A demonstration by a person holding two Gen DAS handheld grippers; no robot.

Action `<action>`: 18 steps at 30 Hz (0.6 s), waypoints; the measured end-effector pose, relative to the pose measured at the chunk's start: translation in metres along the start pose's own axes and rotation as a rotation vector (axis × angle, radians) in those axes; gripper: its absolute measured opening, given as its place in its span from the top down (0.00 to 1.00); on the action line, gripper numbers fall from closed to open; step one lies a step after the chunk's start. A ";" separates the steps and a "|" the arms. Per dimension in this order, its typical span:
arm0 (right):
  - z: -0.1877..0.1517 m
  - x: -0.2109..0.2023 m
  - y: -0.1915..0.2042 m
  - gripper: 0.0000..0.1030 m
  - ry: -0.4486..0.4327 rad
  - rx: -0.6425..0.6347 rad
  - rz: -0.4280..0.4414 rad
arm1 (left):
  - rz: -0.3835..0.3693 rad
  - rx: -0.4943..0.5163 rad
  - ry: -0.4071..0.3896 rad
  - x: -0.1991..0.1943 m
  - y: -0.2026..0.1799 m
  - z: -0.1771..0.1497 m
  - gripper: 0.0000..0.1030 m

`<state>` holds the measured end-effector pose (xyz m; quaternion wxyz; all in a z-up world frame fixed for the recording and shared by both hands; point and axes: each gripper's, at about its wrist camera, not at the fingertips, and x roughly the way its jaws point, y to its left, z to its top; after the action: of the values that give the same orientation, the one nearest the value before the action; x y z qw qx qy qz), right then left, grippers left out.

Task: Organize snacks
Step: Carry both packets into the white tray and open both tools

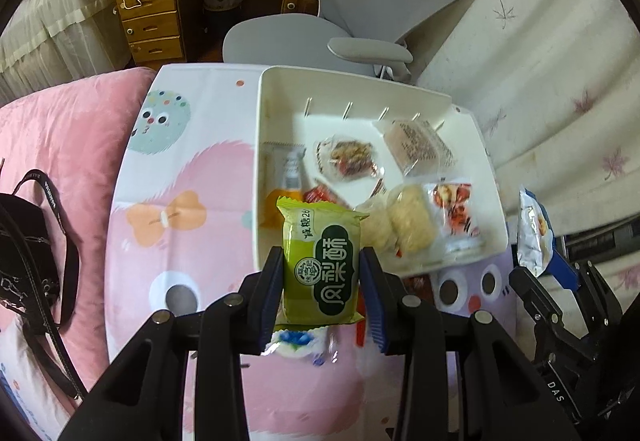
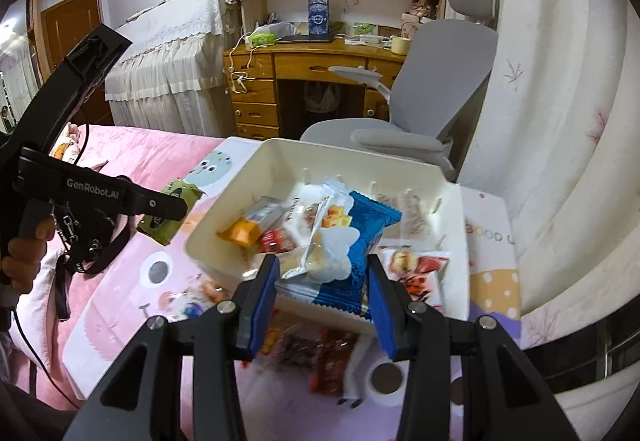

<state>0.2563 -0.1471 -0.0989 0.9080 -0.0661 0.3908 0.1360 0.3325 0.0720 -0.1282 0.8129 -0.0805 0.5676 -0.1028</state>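
We saw the left gripper (image 1: 322, 279) squeezing a green snack pack (image 1: 320, 265) over the near edge of the white box (image 1: 262, 113). The right gripper (image 2: 322, 291) squeezed a blue snack pack (image 2: 344, 253) above that box's near edge

Left wrist view: looks steeply down, close above white rectangular plastic bin (image 1: 472, 177). Right wrist view: shallower tilt, from nearer side. Shared: bin (image 2: 224, 225), grey office chair (image 1: 384, 1).
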 end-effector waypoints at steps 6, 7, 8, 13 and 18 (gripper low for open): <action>0.000 0.014 -0.034 0.58 0.018 0.008 -0.009 | -0.011 -0.004 -0.016 0.010 -0.019 0.015 0.65; 0.000 0.017 -0.037 0.58 0.023 0.011 -0.008 | -0.011 -0.002 -0.013 0.012 -0.022 0.017 0.65; 0.000 0.019 -0.041 0.58 0.030 0.018 -0.004 | -0.010 0.000 -0.010 0.015 -0.025 0.018 0.65; -0.003 0.028 -0.055 0.58 0.049 0.037 0.002 | -0.006 -0.005 0.002 0.023 -0.035 0.025 0.62; -0.004 0.031 -0.060 0.58 0.056 0.059 0.005 | 0.004 0.005 0.010 0.023 -0.037 0.027 0.47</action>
<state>0.2916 -0.1997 -0.1233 0.8978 -0.0422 0.4202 0.1250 0.3634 0.0304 -0.1309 0.8105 -0.0768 0.5714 -0.1030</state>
